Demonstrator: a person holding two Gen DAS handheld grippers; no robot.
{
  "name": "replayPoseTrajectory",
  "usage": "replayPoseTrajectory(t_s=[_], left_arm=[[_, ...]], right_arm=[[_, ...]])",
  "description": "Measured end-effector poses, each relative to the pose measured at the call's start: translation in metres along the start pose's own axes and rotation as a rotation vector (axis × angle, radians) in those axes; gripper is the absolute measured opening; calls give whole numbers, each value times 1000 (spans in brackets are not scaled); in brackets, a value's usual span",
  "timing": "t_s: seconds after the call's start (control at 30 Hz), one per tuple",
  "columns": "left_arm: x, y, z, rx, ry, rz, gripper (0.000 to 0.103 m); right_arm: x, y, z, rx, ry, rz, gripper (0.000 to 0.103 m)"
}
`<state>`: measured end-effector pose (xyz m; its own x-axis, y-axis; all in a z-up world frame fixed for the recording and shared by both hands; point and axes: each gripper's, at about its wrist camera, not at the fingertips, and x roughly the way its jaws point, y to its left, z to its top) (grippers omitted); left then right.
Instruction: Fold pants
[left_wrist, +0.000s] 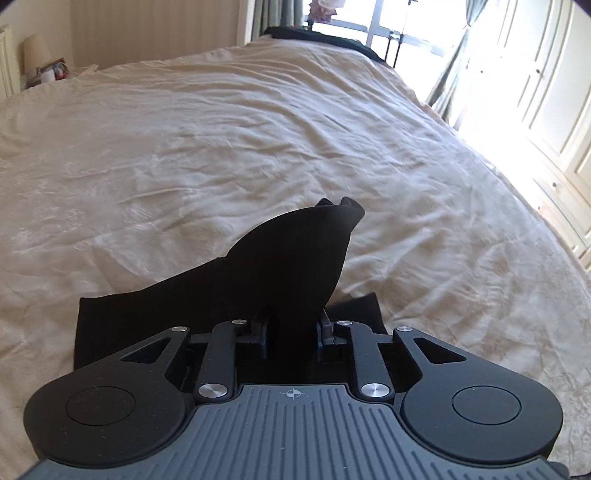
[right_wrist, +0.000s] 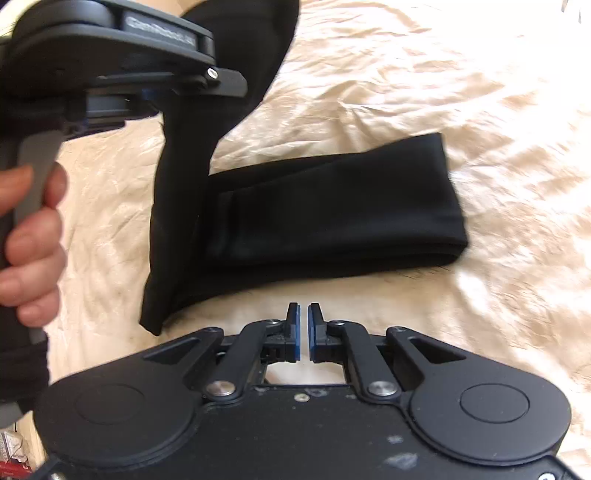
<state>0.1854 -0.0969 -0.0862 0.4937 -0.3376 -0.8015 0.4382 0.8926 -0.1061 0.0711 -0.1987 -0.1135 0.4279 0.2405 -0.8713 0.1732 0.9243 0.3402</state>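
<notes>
The black pants (right_wrist: 332, 206) lie partly folded on the cream bed cover. My left gripper (left_wrist: 293, 326) is shut on one end of the pants (left_wrist: 288, 258) and holds it lifted above the bed, so the cloth stands up between the fingers. In the right wrist view the left gripper (right_wrist: 147, 92) is at the upper left with the lifted cloth hanging from it. My right gripper (right_wrist: 303, 325) is shut and empty, just in front of the near edge of the folded pants, above the bed cover.
The cream bed cover (left_wrist: 258, 129) fills both views. A bedside table with a lamp (left_wrist: 37, 55) stands at the far left. A window with curtains (left_wrist: 424, 37) and white wardrobe doors (left_wrist: 546, 92) are at the right. A dark garment (left_wrist: 314, 35) lies at the bed's far end.
</notes>
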Motion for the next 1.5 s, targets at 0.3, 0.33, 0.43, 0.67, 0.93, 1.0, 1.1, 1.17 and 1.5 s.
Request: replayPoseTrajectory(t_s=[0.3,0.33,0.43,0.67,0.93,1.0,1.1,1.17,1.5], left_arm=[[35,-39,-20,108,154,11,38],[31,-44,-15,115,151,-2,39],[24,-57,-8,154,144,-40,40],[-11,-43,-9,88,119,-272,41],[-29,26,-4,-76,89,-114,47],[-21,47,-4,-111,124,-30,47],[-6,76,-7,-155,176,37,47],[6,89,-11,-161,207,69,47],[22,123,-39,-113,338,78,47]], right_arm=[[-20,-78,0,135,10,-76,16],[-21,-86,1,146,4,-81,17],[-25,-102,10,170,-16,-98,20],[-36,-112,53,182,-100,-146,22],[-26,-58,99,44,-167,-119,25],[-4,-38,105,1,-149,-92,25],[10,-15,107,-65,-120,-78,25],[27,-10,103,-90,-83,-107,25],[58,-23,90,-110,38,-211,15]])
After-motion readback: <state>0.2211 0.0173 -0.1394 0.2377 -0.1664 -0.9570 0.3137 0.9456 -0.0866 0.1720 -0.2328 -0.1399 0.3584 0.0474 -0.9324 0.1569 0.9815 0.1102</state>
